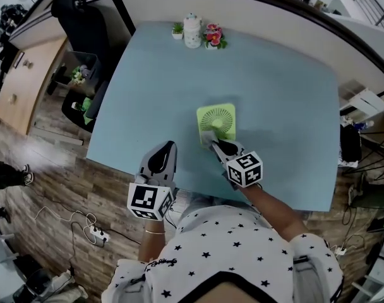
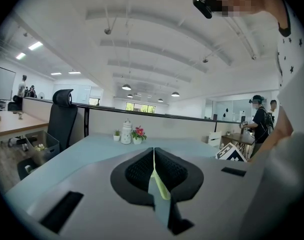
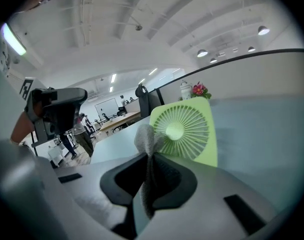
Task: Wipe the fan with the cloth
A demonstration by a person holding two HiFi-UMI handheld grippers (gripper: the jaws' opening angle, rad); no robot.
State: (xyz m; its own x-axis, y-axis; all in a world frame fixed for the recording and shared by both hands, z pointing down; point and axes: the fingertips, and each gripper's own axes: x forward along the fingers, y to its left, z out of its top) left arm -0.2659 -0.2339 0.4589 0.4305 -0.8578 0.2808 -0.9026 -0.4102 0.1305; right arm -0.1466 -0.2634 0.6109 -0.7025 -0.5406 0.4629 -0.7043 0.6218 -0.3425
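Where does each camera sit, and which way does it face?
Head view: on the person's head, facing steeply down at table, fan, left gripper, right gripper, starred shirt.
Left gripper view: rides that gripper, along its shut jaws, toward the flowers.
Right gripper view: rides that gripper, jaws pinching the cloth, facing the fan.
All three share the flowers.

Bright, even indoor light came from ceiling lamps (image 2: 126, 87) and a strip light (image 2: 35, 45); no harsh glare. The table (image 1: 274, 93) carried only a faint, soft shadow at the base of the fan (image 1: 218, 120), toward the near edge. All views had strong fisheye bending and black vignetted corners. In the gripper views the close foreground and the cloth (image 3: 143, 136) were soft; the distant background looked hazy.
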